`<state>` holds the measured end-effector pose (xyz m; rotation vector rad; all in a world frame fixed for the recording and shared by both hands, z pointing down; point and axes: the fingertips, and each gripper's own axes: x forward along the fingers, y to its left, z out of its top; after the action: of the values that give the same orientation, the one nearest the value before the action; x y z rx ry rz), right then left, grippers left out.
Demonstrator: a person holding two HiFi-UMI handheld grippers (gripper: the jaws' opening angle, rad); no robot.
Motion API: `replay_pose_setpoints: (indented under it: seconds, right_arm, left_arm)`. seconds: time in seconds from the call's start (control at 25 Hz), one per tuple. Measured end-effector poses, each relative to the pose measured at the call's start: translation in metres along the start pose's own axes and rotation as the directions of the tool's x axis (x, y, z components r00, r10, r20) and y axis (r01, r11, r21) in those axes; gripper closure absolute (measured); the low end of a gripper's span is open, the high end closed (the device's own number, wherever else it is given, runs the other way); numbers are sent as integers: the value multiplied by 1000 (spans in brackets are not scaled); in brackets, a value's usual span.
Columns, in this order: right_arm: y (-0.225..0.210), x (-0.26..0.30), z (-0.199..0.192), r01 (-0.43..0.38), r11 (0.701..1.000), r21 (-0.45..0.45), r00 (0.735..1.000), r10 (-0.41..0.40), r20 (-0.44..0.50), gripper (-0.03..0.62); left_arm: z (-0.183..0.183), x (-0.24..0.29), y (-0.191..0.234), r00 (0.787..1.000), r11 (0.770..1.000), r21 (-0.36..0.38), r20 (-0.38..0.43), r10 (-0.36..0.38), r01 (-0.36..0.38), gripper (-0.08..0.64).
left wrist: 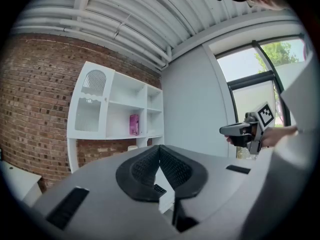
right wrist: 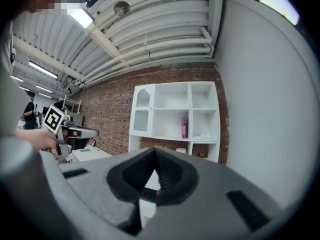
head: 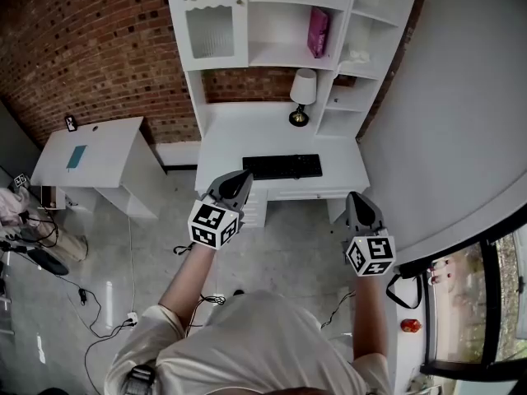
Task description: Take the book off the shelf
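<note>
Shelf (head: 280,56): white, open compartments, above a desk (head: 247,134).
Book (head: 318,31): pink, upright, alone in the middle compartment.
Left gripper (head: 239,179): jaws together, empty, well apart from shelf.
Right gripper (head: 360,200): jaws together, empty.
Desk: keyboard (head: 282,166), lamp (head: 302,93).

Shelf unit (head: 272,15) stands along the back edge of desk (head: 235,134). Book (head: 318,31) upright in middle column's lower compartment, at its right side. Lamp (head: 302,95) at desk's back right. Keyboard (head: 282,166) centred near front edge. Side table (head: 103,151) left of desk, apart.
</note>
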<state>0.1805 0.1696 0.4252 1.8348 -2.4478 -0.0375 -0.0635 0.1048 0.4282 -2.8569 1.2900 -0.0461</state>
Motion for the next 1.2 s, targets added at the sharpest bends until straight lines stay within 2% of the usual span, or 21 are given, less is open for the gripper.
replay_pose_setpoints:
  seconds: [0.48, 1.2]
  right_arm:
    - [3, 5, 4, 32, 999, 3, 999, -32, 21, 588]
    - [41, 24, -2, 85, 996, 40, 996, -85, -11, 460]
  left_arm:
    - [-6, 3, 5, 1000, 1000, -6, -6, -29, 29, 566]
    - [-23, -13, 44, 996, 996, -26, -26, -86, 85, 566]
